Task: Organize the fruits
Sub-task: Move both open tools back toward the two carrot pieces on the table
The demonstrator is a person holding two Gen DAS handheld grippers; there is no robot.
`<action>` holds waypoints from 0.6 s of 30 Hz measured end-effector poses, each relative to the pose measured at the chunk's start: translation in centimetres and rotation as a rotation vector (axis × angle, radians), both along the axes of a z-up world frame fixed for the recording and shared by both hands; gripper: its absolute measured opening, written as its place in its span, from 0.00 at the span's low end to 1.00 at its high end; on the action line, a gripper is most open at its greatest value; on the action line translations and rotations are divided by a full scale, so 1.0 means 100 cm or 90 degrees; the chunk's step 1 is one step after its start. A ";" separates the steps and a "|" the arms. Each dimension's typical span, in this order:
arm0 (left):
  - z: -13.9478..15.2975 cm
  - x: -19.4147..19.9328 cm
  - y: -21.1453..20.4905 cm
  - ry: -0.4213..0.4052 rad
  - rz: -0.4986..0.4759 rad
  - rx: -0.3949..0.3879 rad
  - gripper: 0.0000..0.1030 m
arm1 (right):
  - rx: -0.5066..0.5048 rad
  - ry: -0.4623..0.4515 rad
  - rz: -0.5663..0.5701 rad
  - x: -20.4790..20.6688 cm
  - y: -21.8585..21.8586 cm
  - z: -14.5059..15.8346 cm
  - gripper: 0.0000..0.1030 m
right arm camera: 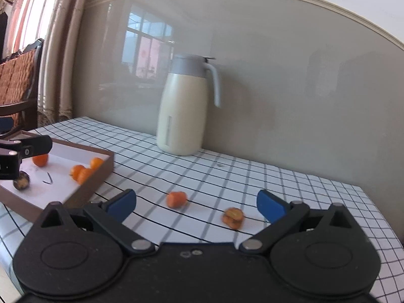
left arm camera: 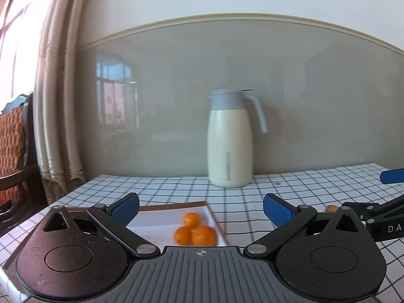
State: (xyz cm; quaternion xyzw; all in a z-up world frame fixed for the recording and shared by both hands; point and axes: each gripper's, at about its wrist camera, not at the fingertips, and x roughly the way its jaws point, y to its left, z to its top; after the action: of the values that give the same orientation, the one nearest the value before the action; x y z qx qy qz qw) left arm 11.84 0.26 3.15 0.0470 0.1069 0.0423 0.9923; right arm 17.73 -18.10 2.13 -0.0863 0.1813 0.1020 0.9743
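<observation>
Both grippers' jaws are gaping, empty; the loose fruit (right arm camera: 177, 199), seemingly round, is risking rolling along the surface (right arm camera: 277, 184) if nudged.

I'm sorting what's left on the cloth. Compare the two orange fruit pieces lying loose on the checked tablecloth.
The left orange fruit piece looks smooth and stubby, lying nearer the brown tray with the white inside. The right orange fruit piece looks split, showing a darker, mottled inside, and lies farther from the tray. Both rest on the checked tablecloth, outside the tray, ahead of the open right gripper.
</observation>
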 end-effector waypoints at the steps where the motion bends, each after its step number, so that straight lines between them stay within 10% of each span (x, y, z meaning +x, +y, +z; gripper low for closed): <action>1: -0.001 0.001 -0.004 0.001 -0.005 0.001 1.00 | 0.001 -0.001 -0.005 -0.001 -0.004 0.000 0.93; 18: -0.024 0.072 -0.078 0.089 -0.071 0.026 1.00 | 0.006 0.079 -0.054 0.050 -0.045 -0.033 0.78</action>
State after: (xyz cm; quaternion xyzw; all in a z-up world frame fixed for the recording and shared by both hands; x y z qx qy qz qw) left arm 19.04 -7.50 0.72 0.0762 0.1726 -0.0141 0.9819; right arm 22.77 -22.58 -1.19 -0.0677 0.2441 0.0664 0.9651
